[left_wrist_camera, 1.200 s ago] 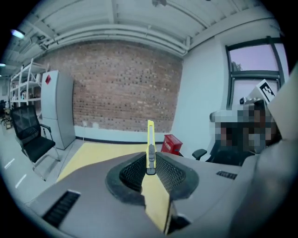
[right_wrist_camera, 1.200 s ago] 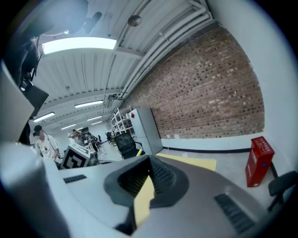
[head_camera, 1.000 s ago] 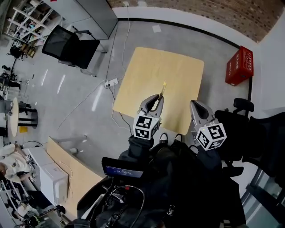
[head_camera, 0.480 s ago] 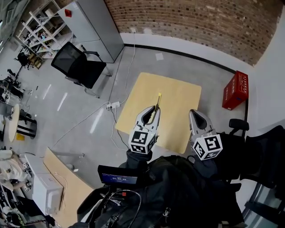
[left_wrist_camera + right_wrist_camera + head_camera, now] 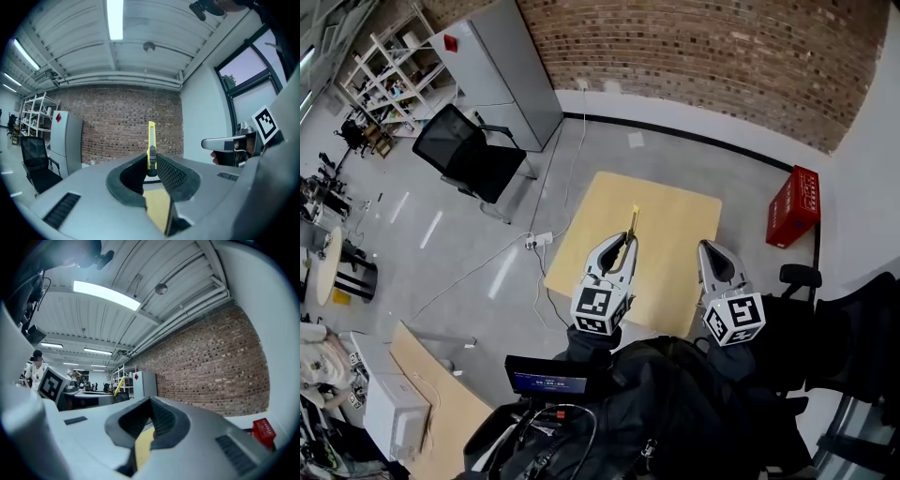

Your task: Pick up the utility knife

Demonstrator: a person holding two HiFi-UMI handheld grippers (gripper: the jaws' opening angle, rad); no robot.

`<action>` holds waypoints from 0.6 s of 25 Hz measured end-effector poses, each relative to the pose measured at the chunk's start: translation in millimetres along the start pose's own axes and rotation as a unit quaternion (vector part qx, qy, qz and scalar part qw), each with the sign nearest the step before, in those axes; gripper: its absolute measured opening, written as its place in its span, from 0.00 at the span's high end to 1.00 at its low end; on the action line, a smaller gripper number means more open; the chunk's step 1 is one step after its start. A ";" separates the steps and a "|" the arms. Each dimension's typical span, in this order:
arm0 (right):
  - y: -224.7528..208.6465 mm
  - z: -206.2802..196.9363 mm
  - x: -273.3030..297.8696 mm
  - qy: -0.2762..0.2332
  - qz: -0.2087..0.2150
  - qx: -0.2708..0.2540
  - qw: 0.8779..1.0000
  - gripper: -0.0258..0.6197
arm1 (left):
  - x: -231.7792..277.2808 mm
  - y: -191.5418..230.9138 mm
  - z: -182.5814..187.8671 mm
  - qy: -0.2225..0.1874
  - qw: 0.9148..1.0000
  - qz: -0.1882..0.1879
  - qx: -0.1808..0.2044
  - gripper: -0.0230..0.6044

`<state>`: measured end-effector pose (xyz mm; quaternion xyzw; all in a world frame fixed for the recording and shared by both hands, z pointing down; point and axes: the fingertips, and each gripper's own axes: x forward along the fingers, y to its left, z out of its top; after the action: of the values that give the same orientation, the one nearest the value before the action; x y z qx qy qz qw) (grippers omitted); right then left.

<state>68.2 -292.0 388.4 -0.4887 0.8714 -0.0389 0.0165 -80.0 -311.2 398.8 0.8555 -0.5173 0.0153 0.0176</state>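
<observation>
A yellow utility knife [image 5: 632, 221] sticks out forward from my left gripper [image 5: 624, 244], which is shut on its black slider end. In the left gripper view the knife [image 5: 151, 140] stands upright between the jaws of the left gripper [image 5: 151, 169], against the brick wall. Both grippers hang high over a light wooden table [image 5: 680, 211]. My right gripper [image 5: 712, 251] is beside it on the right, its jaws meeting at the tips with nothing between them. The right gripper view shows those jaws [image 5: 151, 400] closed, and the knife [image 5: 120, 382] far off at the left.
A red crate [image 5: 793, 207] stands on the floor right of the table. A black office chair [image 5: 469, 152] and a grey cabinet [image 5: 508, 67] are at the left, a power strip with cables [image 5: 536, 241] by the table's left edge, another wooden tabletop [image 5: 441, 389] lower left.
The head view has tipped upward, so more brick wall shows and the table looks smaller. Both grippers keep their poses, and the left one still holds the knife.
</observation>
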 end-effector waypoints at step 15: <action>3.4 3.9 2.9 -0.004 0.006 -0.007 1.000 0.96 | -6.6 3.9 6.6 -0.008 1.000 0.012 0.003 0.86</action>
<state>64.0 -292.9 384.3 -0.4835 0.8746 -0.0311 0.0168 -86.5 -307.5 392.1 0.8493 -0.5277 0.0099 0.0106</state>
